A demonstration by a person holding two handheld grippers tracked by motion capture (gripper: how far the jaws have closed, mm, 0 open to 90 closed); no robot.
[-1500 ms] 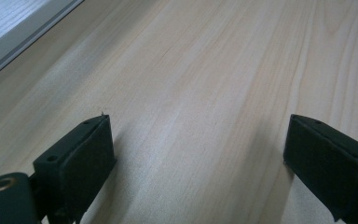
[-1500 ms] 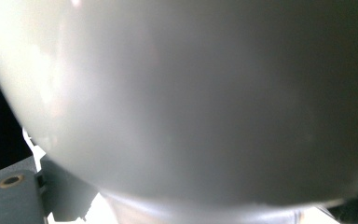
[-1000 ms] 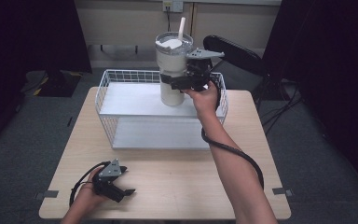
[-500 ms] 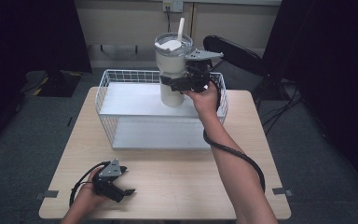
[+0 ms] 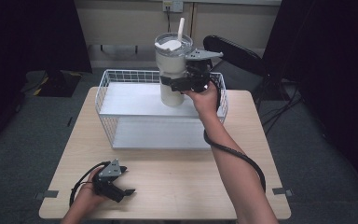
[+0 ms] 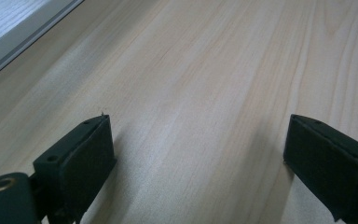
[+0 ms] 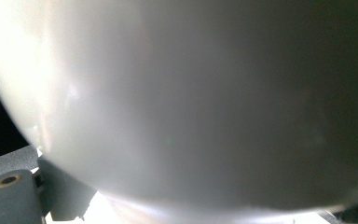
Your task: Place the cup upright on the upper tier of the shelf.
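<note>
Right tool [image 5: 179, 84] clamps tall white lidded tumbler with straw [image 5: 171, 70], held above white wire basket [image 5: 121, 77] on pale wood counter [image 5: 186, 177]; left tool [image 5: 121, 189] idle, agape; next, probably lower it straight in.

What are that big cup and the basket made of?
The cup looks like smooth painted metal or hard plastic: pale, soft sheen, hard to say which. Its lid seems clear plastic with a white straw. The basket is white-coated wire, shown by its thin open grid.
</note>
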